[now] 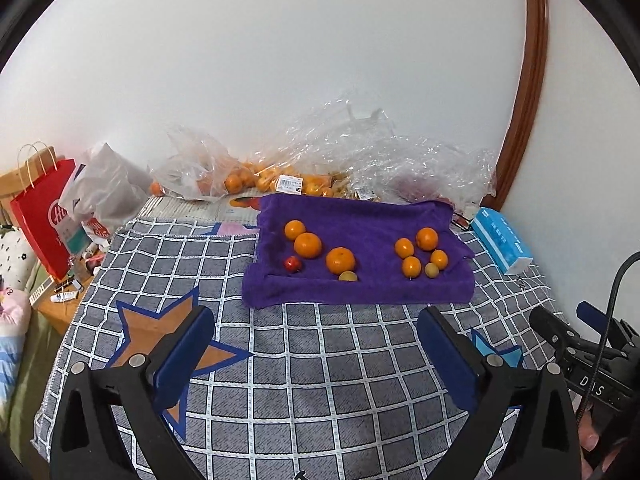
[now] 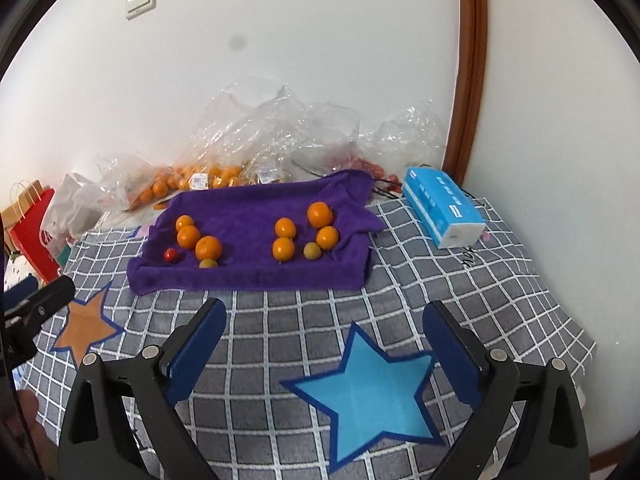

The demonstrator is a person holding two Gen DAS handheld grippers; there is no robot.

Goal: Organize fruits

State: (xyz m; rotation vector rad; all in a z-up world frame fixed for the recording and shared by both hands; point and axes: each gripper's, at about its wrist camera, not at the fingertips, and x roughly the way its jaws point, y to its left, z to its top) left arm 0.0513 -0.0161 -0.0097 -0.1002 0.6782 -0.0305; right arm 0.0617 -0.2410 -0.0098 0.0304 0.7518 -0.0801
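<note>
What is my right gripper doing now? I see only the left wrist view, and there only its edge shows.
Observer: The right gripper is open, with nothing between its jaws.
Operator: What lies in front of it?
Observer: A light blue star on the checked cloth, just below the gripper.
Operator: And behind the purple towel, at the right?
Observer: Small red fruits lie at the edge of the clear plastic, near the blue tissue pack.
</note>
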